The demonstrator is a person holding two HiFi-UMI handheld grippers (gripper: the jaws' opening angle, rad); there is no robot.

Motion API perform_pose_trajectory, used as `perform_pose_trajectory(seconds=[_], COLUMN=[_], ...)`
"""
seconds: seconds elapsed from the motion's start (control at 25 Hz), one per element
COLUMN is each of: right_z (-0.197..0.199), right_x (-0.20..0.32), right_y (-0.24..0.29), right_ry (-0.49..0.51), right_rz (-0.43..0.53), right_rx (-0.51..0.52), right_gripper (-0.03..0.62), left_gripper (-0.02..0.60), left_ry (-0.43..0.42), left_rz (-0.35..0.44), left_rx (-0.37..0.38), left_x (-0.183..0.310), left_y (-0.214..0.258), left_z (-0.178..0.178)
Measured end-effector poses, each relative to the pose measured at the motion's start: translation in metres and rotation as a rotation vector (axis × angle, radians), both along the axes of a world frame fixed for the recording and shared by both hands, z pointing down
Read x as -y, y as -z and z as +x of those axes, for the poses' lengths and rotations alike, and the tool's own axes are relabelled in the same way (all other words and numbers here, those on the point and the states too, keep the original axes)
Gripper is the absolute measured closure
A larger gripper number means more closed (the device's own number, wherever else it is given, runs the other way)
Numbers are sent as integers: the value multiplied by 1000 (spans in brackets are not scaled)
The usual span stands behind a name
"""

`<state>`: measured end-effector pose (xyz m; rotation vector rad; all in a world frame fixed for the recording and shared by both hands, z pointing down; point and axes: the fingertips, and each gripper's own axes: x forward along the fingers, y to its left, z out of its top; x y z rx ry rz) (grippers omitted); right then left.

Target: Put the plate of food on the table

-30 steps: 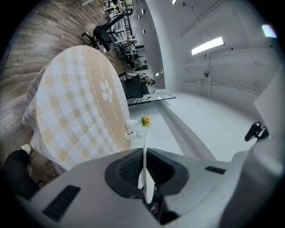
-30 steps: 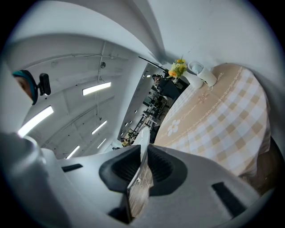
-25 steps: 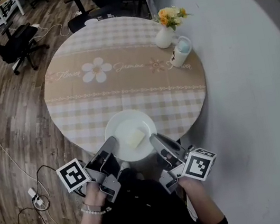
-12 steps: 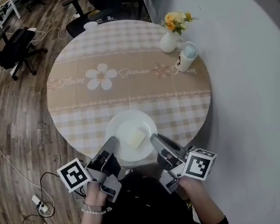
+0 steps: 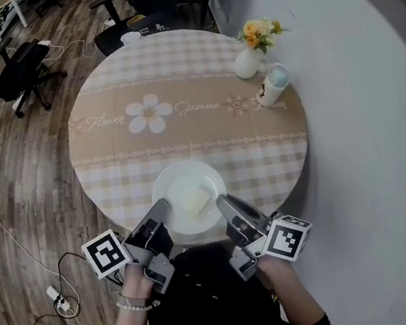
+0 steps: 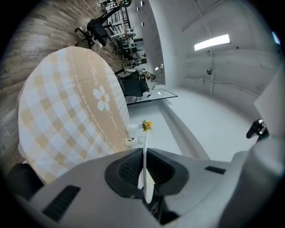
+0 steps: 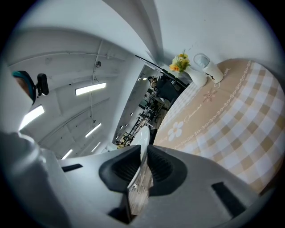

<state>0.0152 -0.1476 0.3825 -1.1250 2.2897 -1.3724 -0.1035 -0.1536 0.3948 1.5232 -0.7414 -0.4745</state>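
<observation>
Round white plate [image 5: 170, 185] with a pale yellow block of food [image 5: 195, 198] on it, at the near edge of the round table [image 5: 181, 126] under its beige-and-white checked cloth, partly overhanging that edge toward the person. Cannot tell whether resting on the cloth or held just above it.

Clamped at its left rim by the left gripper [image 5: 161, 213] and at its right rim by the right gripper [image 5: 225, 205], each pair of black pads pinched on the thin white edge.

Near the table's far right edge, a white vase [image 5: 246, 64] of yellow and orange flowers [image 5: 258, 31], with a white cup [image 5: 273, 85] just beside it on the near side.

Beyond the table's far left, a black office chair [image 5: 19, 69] on the brown wooden floor [image 5: 3, 177]. Left of the table, thin cables [image 5: 10, 235] across that floor.
</observation>
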Motion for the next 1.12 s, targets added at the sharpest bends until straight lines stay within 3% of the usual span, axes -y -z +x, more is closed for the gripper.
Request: perform_pose_trajectory(seconds=[1.12], right_z=[29], right_x=[36], right_y=[-30], right_ry=[88], right_rz=[-81], right_rx=[-6], right_gripper=[566], left_gripper=[569], left_ry=[75], left_rz=[-56], left_rx=[44], left_x=[25], left_y=[-27], left_z=[27])
